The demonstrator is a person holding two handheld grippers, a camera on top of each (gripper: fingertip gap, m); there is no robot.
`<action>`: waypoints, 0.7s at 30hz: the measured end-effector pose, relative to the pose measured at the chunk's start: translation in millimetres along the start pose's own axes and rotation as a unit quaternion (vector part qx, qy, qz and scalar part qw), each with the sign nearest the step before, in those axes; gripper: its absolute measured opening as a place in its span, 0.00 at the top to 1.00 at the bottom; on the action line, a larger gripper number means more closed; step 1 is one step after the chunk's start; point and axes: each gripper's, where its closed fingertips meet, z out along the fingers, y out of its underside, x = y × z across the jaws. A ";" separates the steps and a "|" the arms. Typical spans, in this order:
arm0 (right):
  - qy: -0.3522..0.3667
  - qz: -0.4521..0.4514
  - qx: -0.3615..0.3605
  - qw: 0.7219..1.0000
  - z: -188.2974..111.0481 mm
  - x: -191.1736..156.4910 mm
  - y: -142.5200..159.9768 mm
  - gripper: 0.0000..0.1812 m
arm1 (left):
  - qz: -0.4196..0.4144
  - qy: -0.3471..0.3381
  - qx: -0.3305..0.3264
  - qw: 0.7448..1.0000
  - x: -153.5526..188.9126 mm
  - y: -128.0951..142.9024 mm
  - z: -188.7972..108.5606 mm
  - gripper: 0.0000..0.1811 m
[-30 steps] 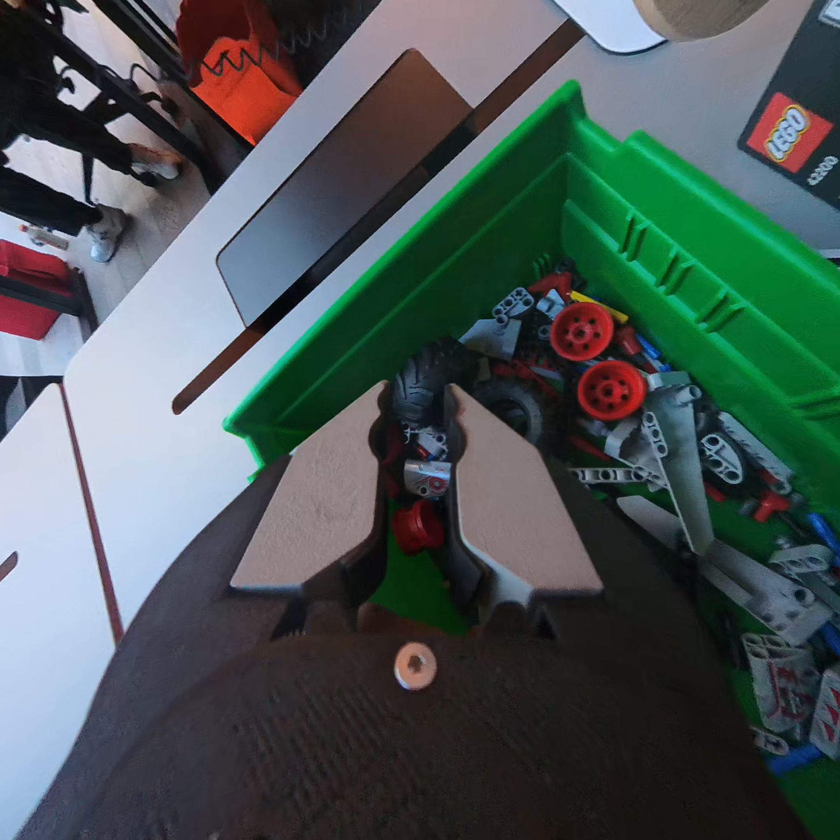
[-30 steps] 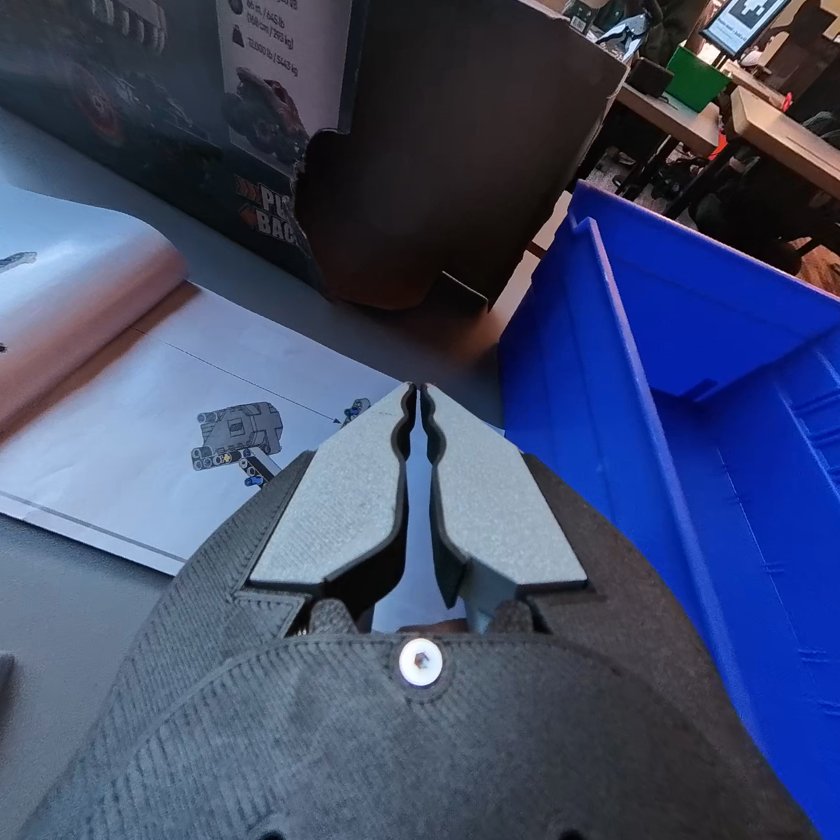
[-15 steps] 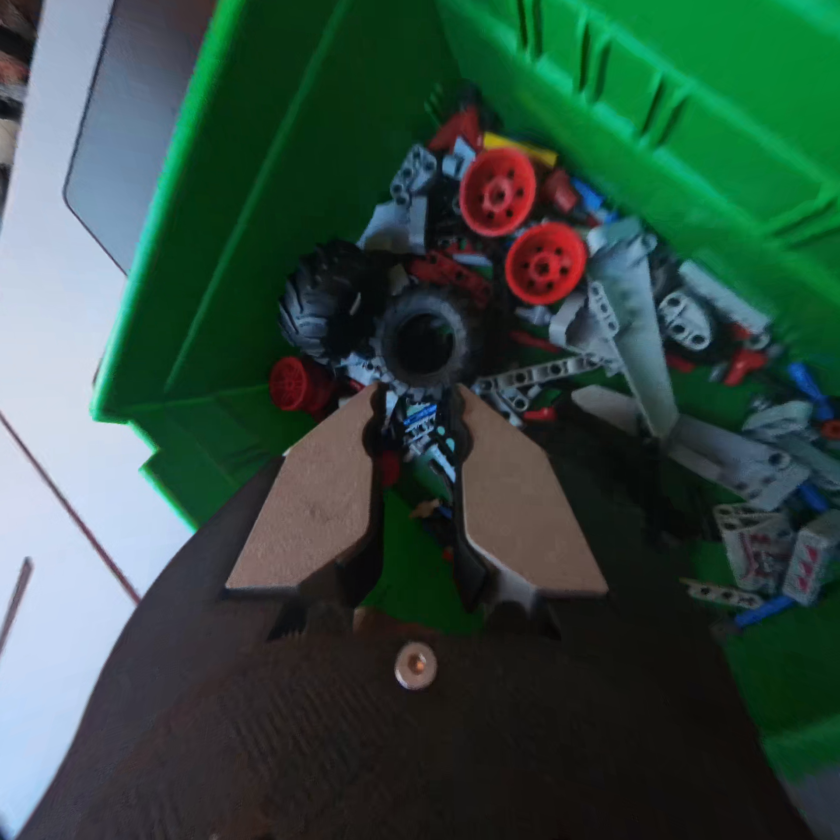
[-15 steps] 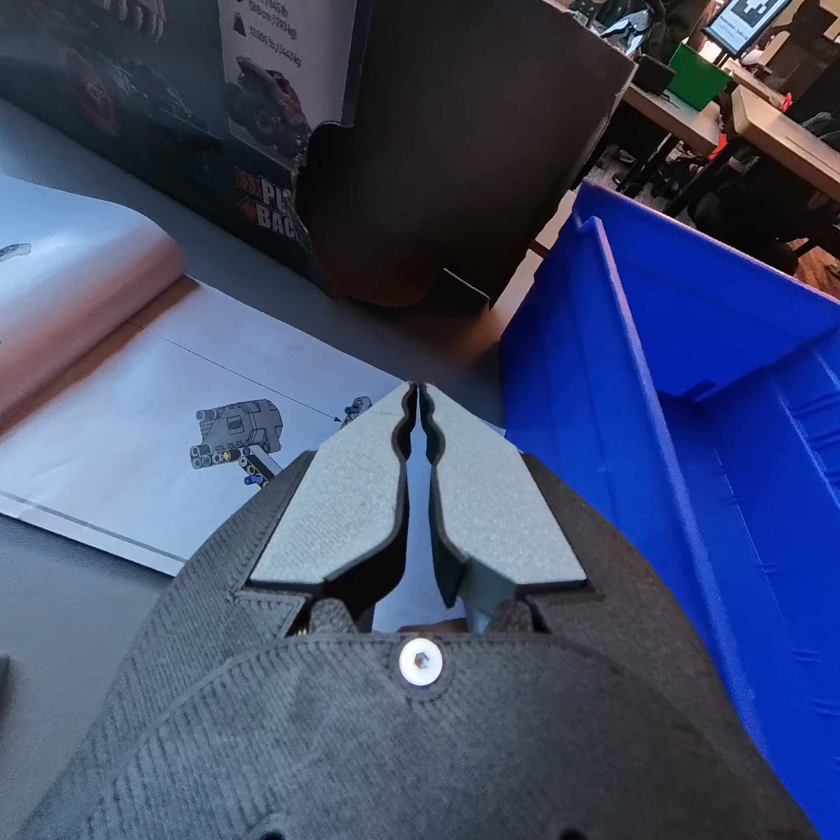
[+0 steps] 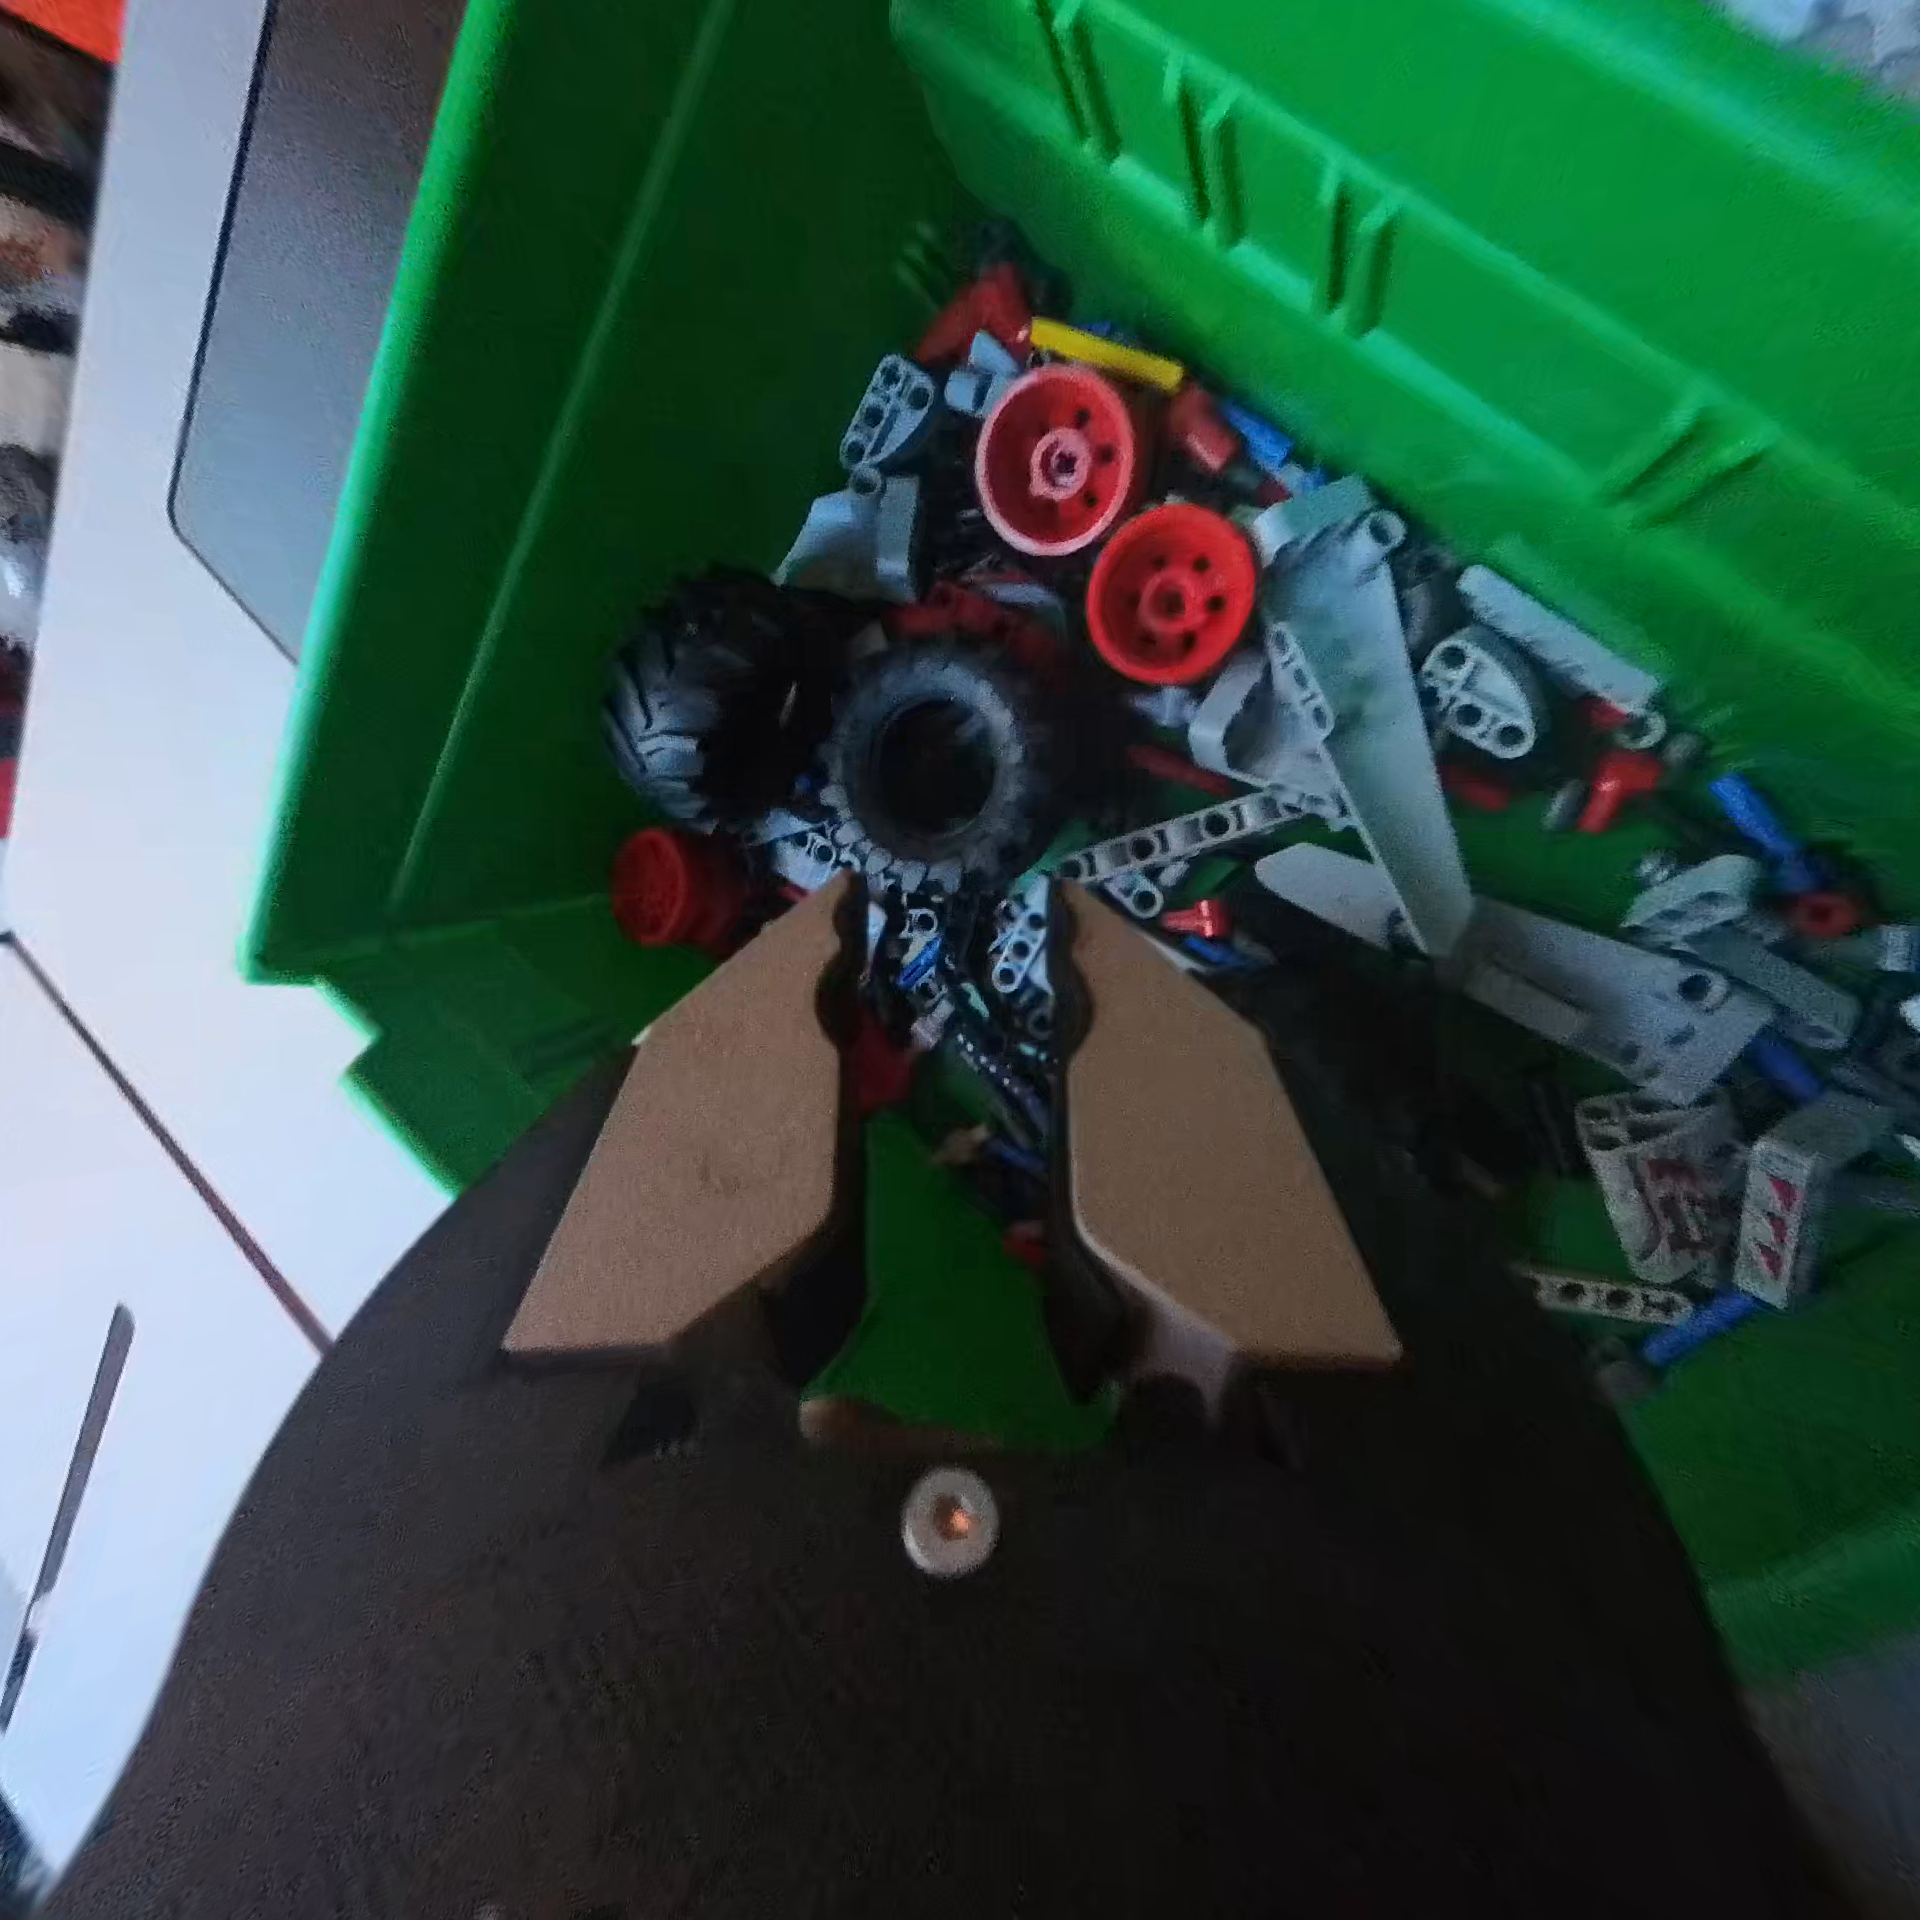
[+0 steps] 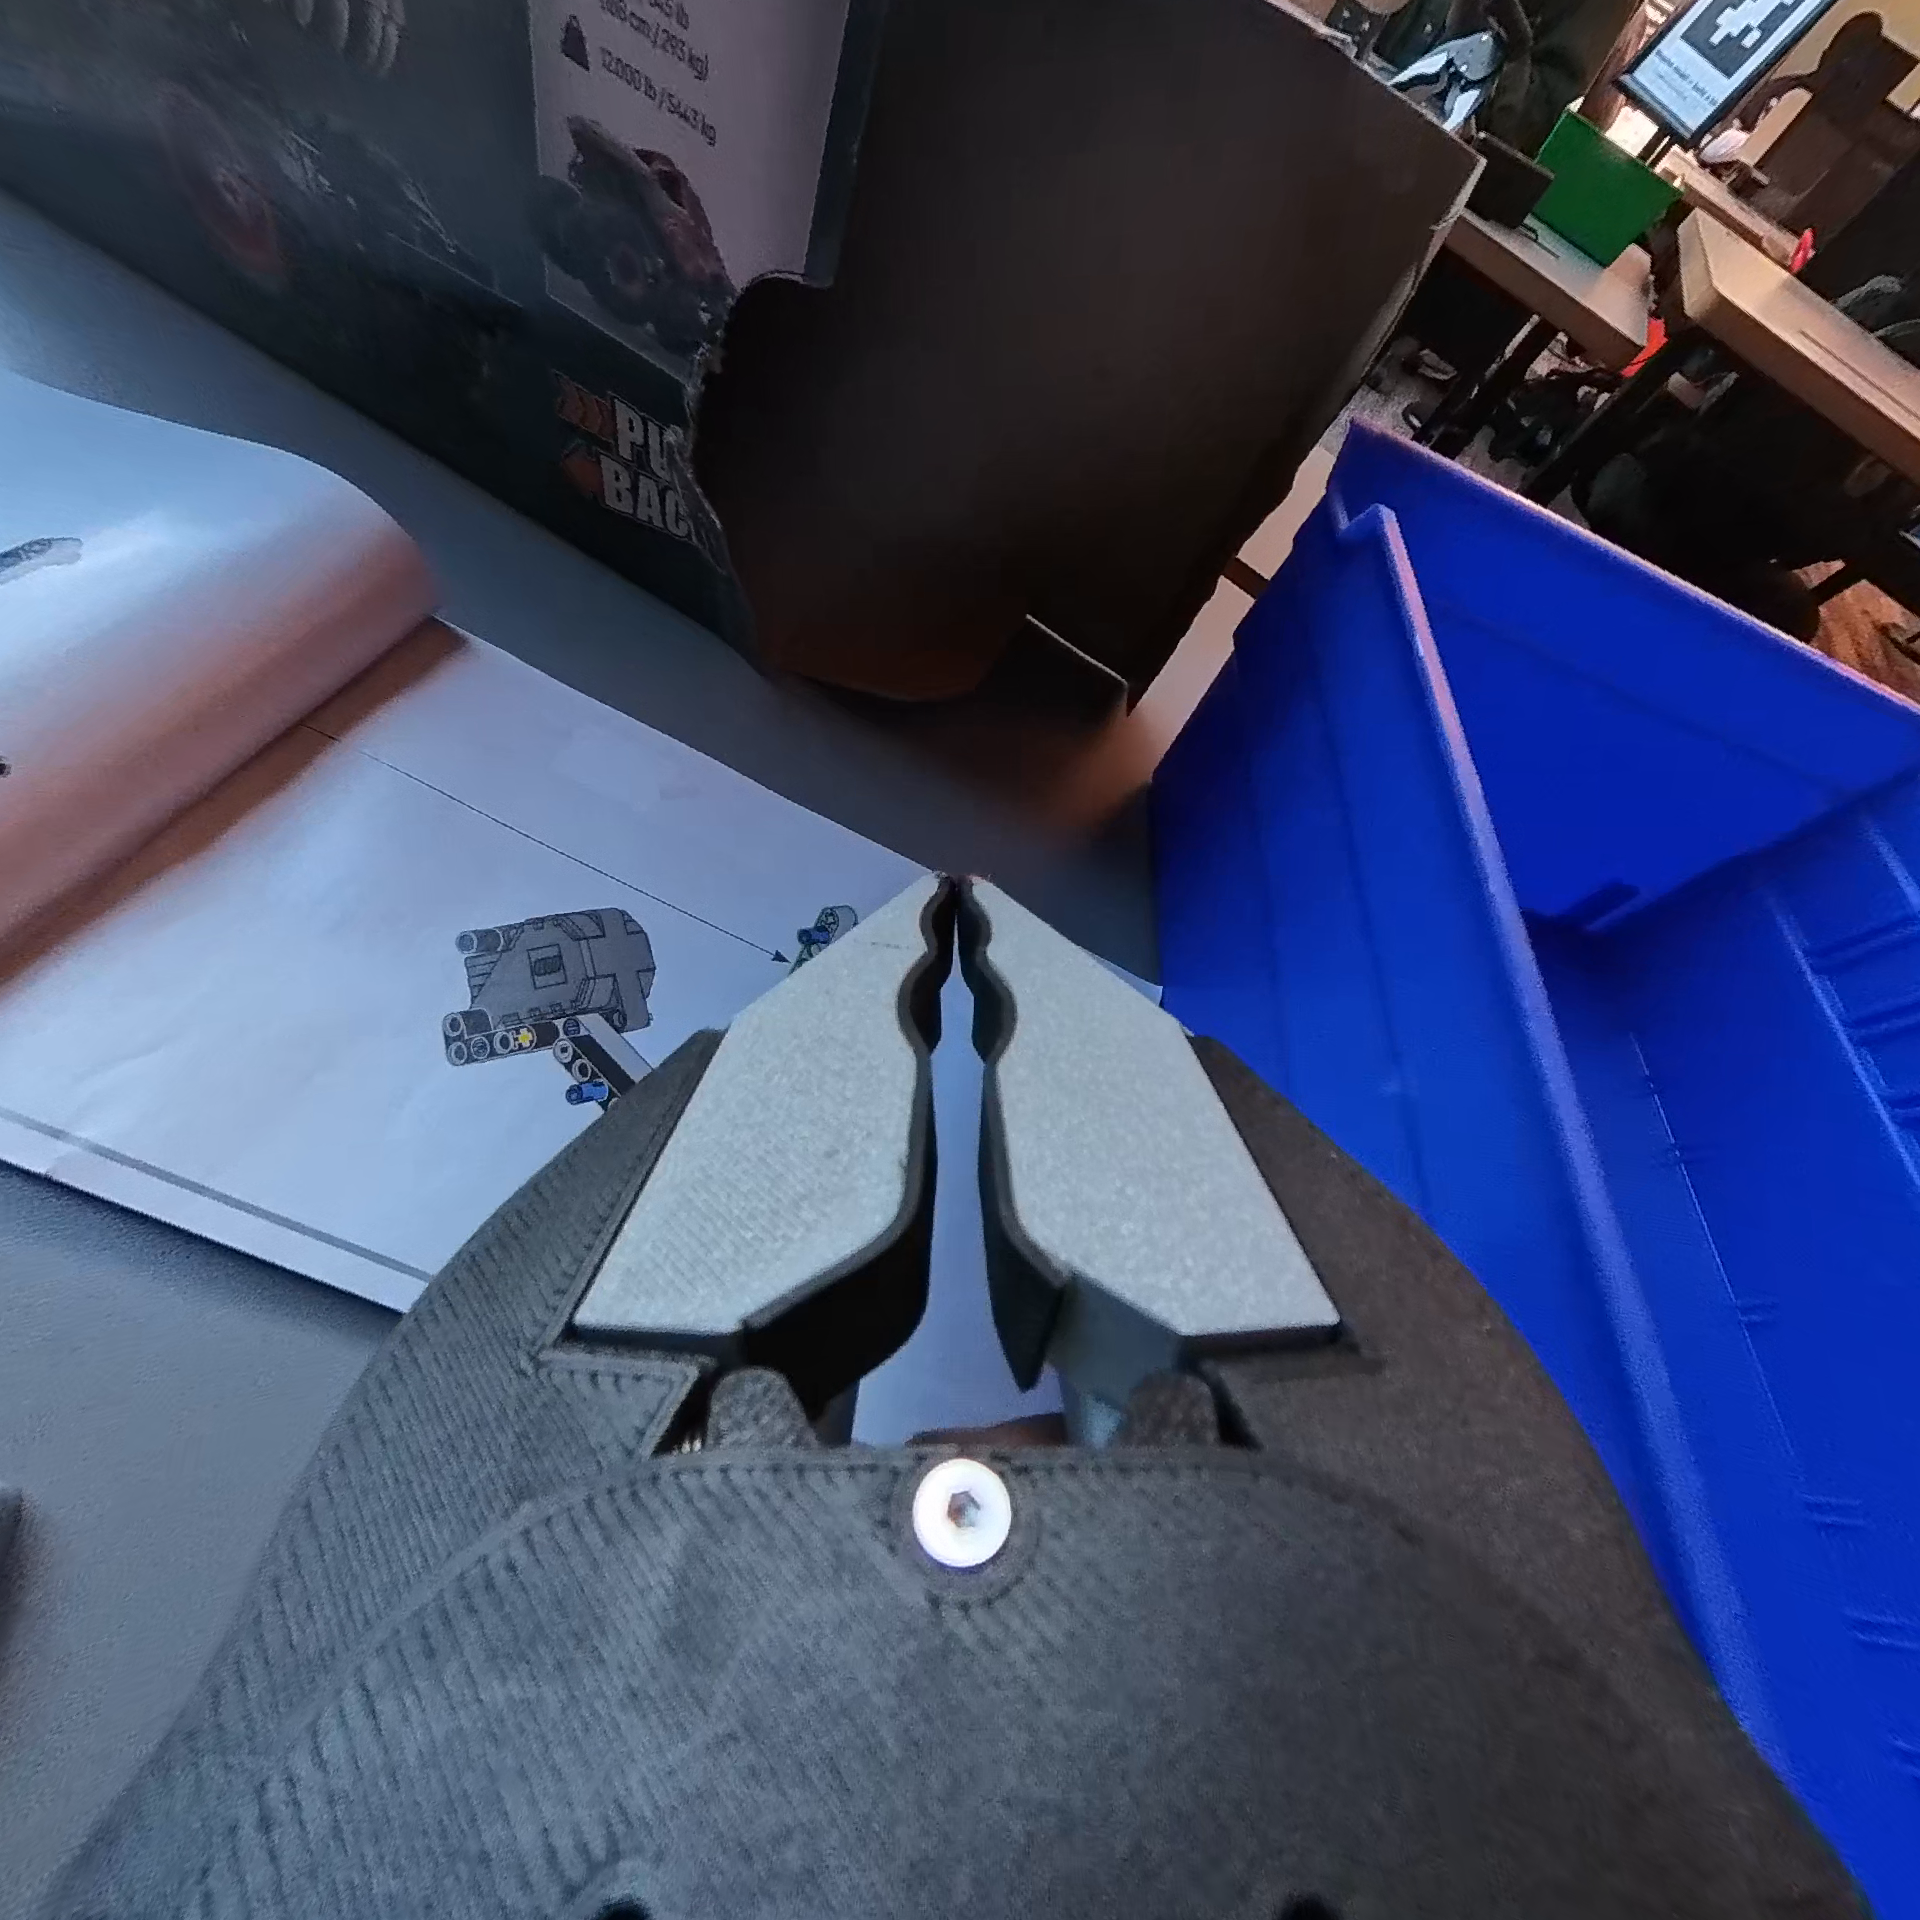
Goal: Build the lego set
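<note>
A green bin [image 5: 644, 436] holds a heap of loose Lego parts: two black tyres [image 5: 935, 758], two red wheel hubs [image 5: 1060, 457], a small red wheel [image 5: 665, 899], grey beams and panels [image 5: 1361, 707], blue pins. My left gripper [image 5: 951, 904] is open and empty, its tips just above small grey and blue parts in front of the nearer tyre. My right gripper [image 6: 954, 883] is shut and empty, hovering over the open instruction booklet [image 6: 312, 935] beside a blue bin [image 6: 1558, 935].
The dark Lego set box [image 6: 727, 260] stands behind the booklet, its end flap torn open. White tabletops [image 5: 135, 831] lie left of the green bin. Desks and a small green bin [image 6: 1600, 187] stand far behind.
My left gripper swung over the green bin and moved in toward the tyres, and its jaws opened a little wider. My right gripper stayed shut and barely moved.
</note>
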 end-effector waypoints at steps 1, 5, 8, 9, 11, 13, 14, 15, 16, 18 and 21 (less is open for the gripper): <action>0.000 0.000 -0.001 1.000 0.1 0.0 0.2 1.00 | 0.005 0.004 0.017 1.000 2.7 -7.1 -0.4 0.82; 0.002 -0.001 -0.001 1.000 0.2 0.2 0.1 1.00 | 0.000 -0.044 0.038 0.998 -7.0 -23.8 4.8 0.84; 0.002 -0.001 -0.002 1.000 0.5 0.3 0.4 1.00 | -0.018 0.008 0.015 1.000 9.3 -18.5 21.6 0.84; 0.003 -0.002 -0.002 1.000 0.5 0.3 0.4 1.00 | -0.016 0.014 -0.016 1.000 12.2 -7.7 28.1 0.84; 0.004 -0.003 -0.002 1.000 0.5 0.1 0.5 1.00 | 0.008 -0.013 -0.072 0.997 6.1 15.6 33.7 0.85; 0.004 -0.005 -0.004 1.000 0.9 -0.2 0.9 1.00 | 0.016 -0.010 -0.112 0.994 7.6 31.9 30.8 0.87; 0.003 -0.006 -0.005 1.000 1.2 -0.5 1.1 1.00 | 0.015 -0.021 -0.122 0.992 3.6 36.2 28.3 0.87; 0.003 -0.007 -0.005 1.000 1.2 -0.6 1.1 1.00 | 0.017 -0.032 -0.129 0.991 -0.6 39.8 25.0 0.86; 0.003 -0.007 -0.006 1.000 1.4 -0.7 1.2 1.00 | 0.019 -0.033 -0.127 0.991 -1.7 40.4 21.4 0.86; 0.003 -0.007 -0.007 1.000 1.5 -0.8 1.4 1.00 | 0.015 -0.020 -0.106 0.994 1.2 35.4 12.1 0.86; 0.003 -0.007 -0.005 1.000 1.3 -0.7 1.1 1.00 | 0.001 -0.052 -0.065 0.997 -12.5 22.6 -3.5 0.86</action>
